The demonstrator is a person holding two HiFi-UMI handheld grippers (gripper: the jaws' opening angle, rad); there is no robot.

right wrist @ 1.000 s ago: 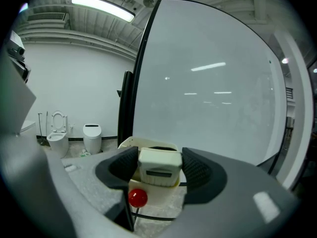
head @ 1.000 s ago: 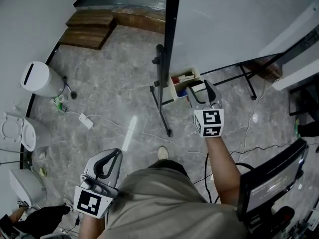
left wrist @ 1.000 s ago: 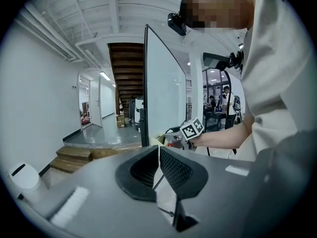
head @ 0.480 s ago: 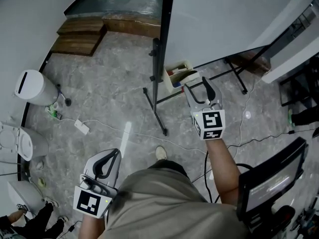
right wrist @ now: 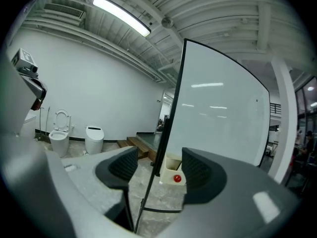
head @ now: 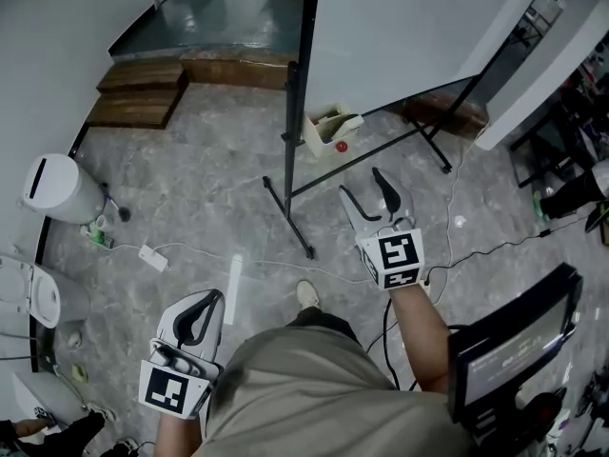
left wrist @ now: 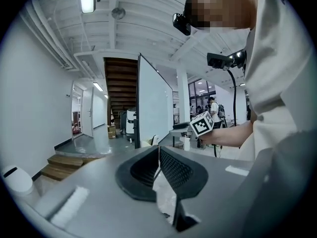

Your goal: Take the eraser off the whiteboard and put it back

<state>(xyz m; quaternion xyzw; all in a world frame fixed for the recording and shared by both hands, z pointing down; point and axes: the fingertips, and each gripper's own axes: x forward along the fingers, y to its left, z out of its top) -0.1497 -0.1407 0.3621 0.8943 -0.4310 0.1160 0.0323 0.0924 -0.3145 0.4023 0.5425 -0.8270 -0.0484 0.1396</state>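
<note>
While the right tongs [head: 362,183] stand released and empty, facing the whiteboard [head: 409,27], the left tongs [head: 211,299] are clenched on nothing beside the person's torso. The eraser cannot be singled out. A cream box [head: 322,133] with a red spot sits at the whiteboard's lower edge, apart from both tongs.

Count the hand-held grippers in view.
2. The left hand-held gripper sits low at the head view's left, jaws together; the right hand-held gripper is held out toward the whiteboard, jaws apart and empty. None seems hidden.
</note>
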